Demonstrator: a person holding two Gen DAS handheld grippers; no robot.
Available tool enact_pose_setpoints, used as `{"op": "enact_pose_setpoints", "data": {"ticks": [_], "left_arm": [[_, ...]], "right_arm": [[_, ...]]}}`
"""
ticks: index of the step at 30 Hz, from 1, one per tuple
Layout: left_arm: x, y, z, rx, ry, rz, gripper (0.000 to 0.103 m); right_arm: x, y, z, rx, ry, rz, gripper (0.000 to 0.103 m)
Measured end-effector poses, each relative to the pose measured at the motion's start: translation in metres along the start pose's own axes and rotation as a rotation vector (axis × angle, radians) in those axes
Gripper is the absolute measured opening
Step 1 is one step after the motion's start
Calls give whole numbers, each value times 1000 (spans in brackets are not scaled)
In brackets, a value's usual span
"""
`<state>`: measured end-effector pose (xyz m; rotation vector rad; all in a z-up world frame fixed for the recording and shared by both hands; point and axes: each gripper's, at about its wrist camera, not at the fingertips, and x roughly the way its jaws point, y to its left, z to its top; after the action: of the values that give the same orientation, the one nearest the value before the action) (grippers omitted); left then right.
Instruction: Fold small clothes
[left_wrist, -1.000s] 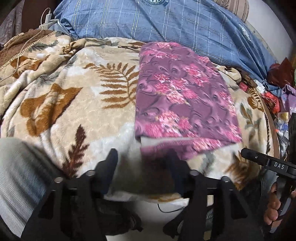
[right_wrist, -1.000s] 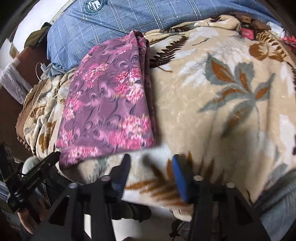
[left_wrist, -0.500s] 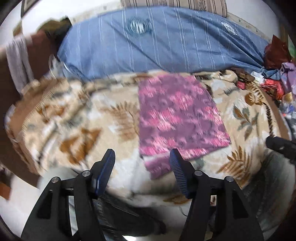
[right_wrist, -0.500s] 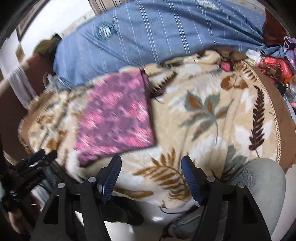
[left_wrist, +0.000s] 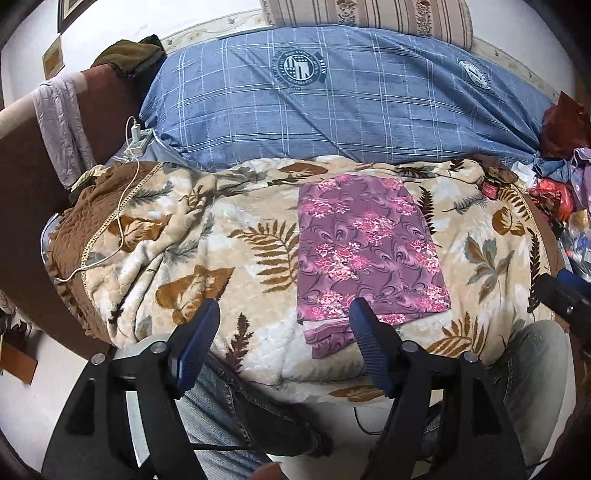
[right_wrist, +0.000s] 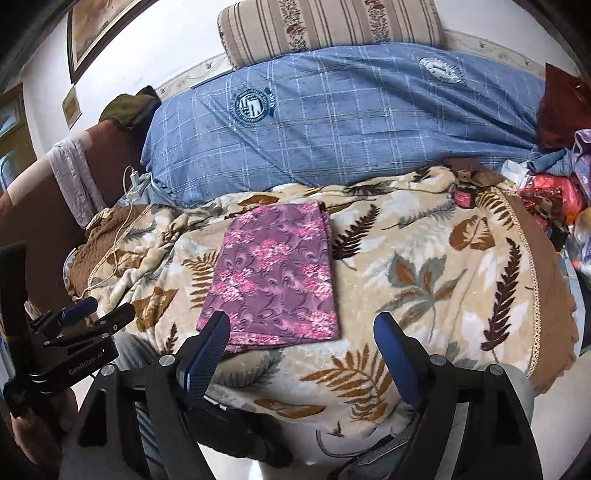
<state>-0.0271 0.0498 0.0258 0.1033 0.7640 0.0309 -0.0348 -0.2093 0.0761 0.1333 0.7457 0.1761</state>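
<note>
Cloth: the purple floral garment (left_wrist: 365, 254) lies folded into a flat rectangle on the leaf-print blanket (left_wrist: 229, 258), centre of the left wrist frame, left of centre in the right wrist frame (right_wrist: 273, 277); a lower layer pokes out at its near edge.
Left gripper (left_wrist: 284, 332): fingers spread and opening; nothing between them; raised clear of the cloth.
Right gripper (right_wrist: 303, 343): fingers spread and opening; nothing between them; not touching the blanket.
Behind: a blue checked duvet (left_wrist: 351, 110) fills the upper frame; a striped cushion (right_wrist: 328, 29) sits above it.
Upper left: a white charger cable (left_wrist: 125, 206) trails over the blanket's brown edge.
</note>
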Motion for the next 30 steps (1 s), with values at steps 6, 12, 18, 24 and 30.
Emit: {"op": "enact_pose_setpoints", "data": {"ticks": [6, 12, 18, 24, 30], "left_arm": [[1, 0, -4, 18, 2, 32, 72], [3, 0, -7, 15, 10, 31, 72], [4, -1, -9, 13, 14, 22, 72], [4, -1, -9, 15, 15, 21, 72], [3, -2, -7, 16, 20, 20, 72]], "right_arm": [[8, 9, -4, -8, 37, -18, 82], [11, 13, -4, -8, 43, -50, 82], [13, 13, -4, -10, 50, -76, 82], [16, 14, -5, -10, 60, -76, 82], [18, 12, -5, 0, 68, -79, 82]]}}
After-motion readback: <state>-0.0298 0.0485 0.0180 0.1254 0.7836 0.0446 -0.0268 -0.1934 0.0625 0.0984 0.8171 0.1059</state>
